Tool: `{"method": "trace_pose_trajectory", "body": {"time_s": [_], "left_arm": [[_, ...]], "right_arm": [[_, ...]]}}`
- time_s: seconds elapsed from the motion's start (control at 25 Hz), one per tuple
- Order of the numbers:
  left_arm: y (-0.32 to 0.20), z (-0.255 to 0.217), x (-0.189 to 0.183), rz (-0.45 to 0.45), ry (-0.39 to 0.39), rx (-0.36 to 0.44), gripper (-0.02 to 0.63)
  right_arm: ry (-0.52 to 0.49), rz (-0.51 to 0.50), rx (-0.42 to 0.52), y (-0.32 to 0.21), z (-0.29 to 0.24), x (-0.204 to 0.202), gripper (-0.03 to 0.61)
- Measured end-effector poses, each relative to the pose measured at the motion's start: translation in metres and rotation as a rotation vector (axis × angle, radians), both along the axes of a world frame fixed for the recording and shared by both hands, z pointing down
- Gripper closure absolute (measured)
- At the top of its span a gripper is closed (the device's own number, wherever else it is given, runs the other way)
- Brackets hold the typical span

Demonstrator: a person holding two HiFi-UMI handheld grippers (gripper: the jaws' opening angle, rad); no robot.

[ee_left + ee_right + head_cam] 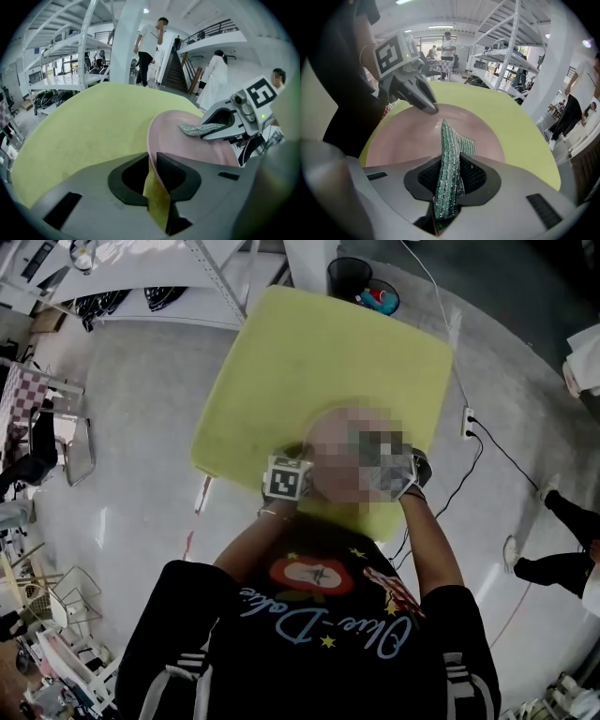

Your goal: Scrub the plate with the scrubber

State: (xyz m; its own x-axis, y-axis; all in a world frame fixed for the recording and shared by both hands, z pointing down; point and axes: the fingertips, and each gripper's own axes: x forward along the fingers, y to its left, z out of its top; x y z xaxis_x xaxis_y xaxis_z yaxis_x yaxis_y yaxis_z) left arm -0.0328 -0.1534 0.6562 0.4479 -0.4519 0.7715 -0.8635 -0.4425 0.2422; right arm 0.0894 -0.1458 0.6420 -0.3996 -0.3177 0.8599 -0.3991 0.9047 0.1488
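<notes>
A pink plate (187, 146) lies on the yellow table (79, 136). My left gripper (152, 161) is shut on its near rim, one pad on each side of the edge. In the right gripper view the plate (412, 138) fills the middle, and the left gripper (430, 108) clamps its far rim. My right gripper (449, 164) is shut on a green sparkly scrubber (451, 154), whose tip hangs over the plate's inner surface. From the left gripper view the scrubber (202, 128) lies on or just above the plate. In the head view a blurred patch hides the plate between both grippers.
The yellow table (309, 362) has rounded corners and stands on a grey floor. A black bin (349, 277) sits beyond its far edge. A cable and socket strip (466, 423) lie at the right. White shelving (70, 61) and several people stand in the background.
</notes>
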Motion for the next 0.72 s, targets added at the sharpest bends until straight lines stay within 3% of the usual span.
{"method": "trace_pose_trajectory", "body": {"time_s": [0.72], "left_arm": [[0.000,0.005,0.003,0.022,-0.007,0.018,0.568]], "right_arm": [[-0.051,0.109,-0.095,0.044,0.004,0.008,0.512]]}}
